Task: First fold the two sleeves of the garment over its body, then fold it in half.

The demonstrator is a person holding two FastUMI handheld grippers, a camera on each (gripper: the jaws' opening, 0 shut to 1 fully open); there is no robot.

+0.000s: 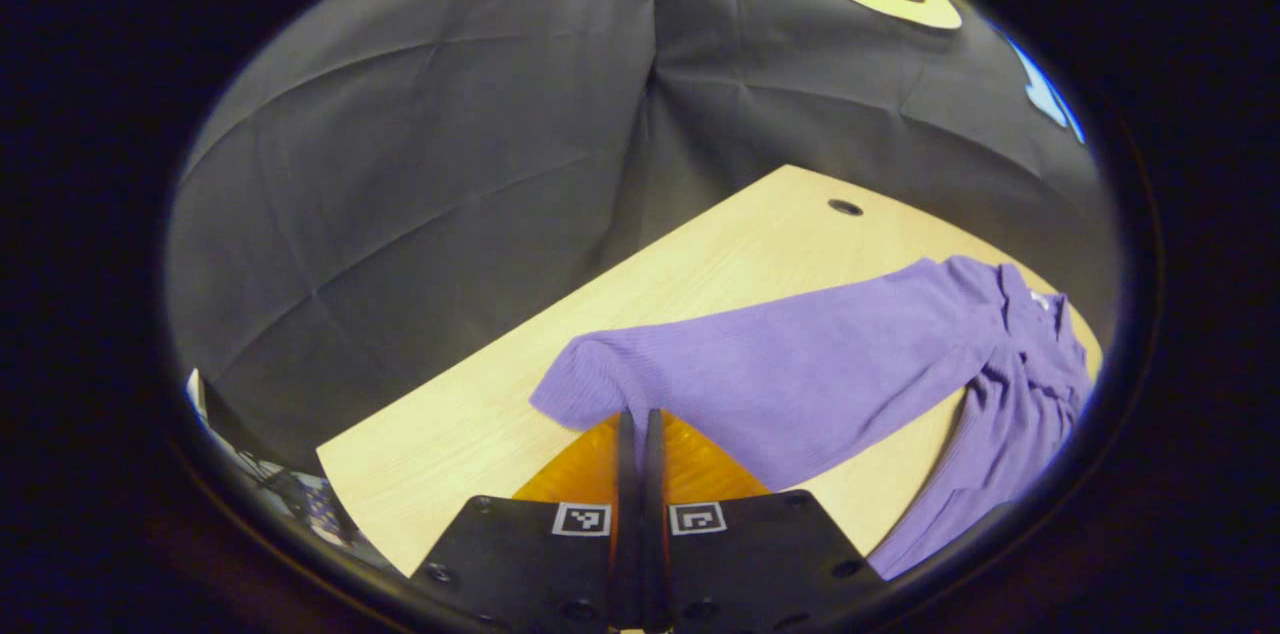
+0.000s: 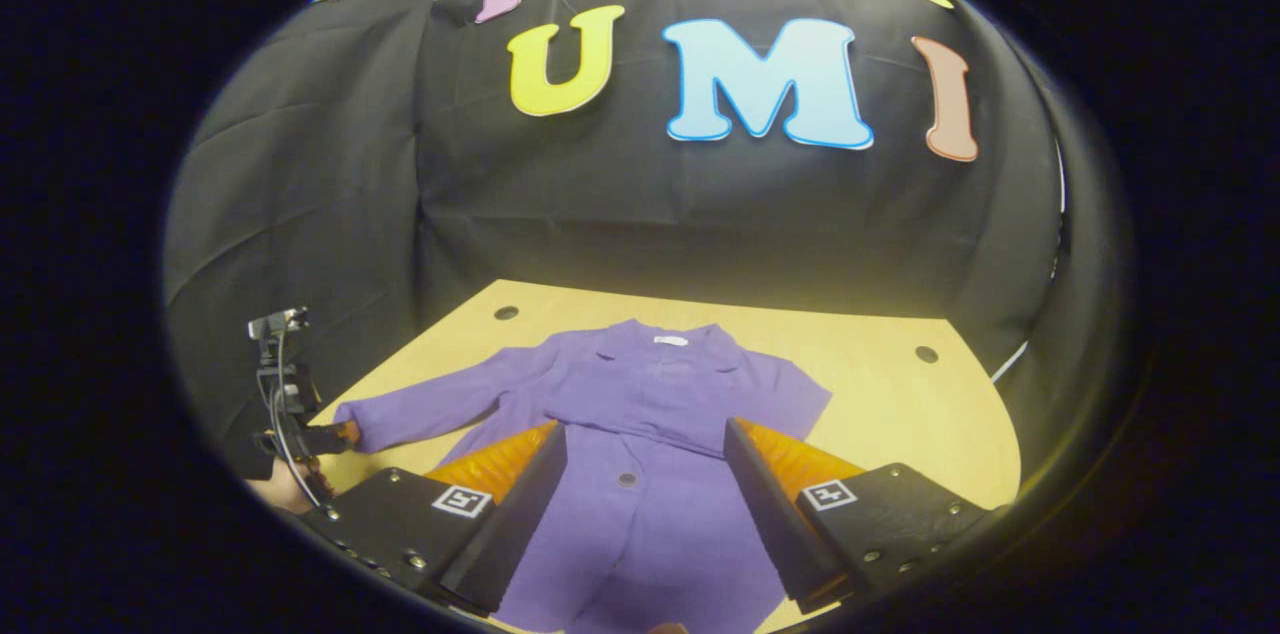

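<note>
A purple button-front garment [image 2: 650, 374] lies flat on the wooden table [image 2: 900, 414], collar toward the far wall. One sleeve [image 2: 440, 409] stretches out to the left; the other lies across the body. My left gripper [image 1: 640, 419] is shut on that outstretched sleeve's cuff [image 1: 580, 384] near the table's edge. From the right gripper view the left gripper [image 2: 325, 436] sits at the cuff, with a hand [image 2: 275, 489] behind it. My right gripper [image 2: 645, 429] is open, hovering above the garment's lower body with the button placket between its fingers.
The table [image 1: 700, 264] has cable holes at its back corners [image 1: 845, 207] [image 2: 506, 312] [image 2: 926, 354]. Black cloth walls close in behind and to the left. Bare tabletop lies right of the garment.
</note>
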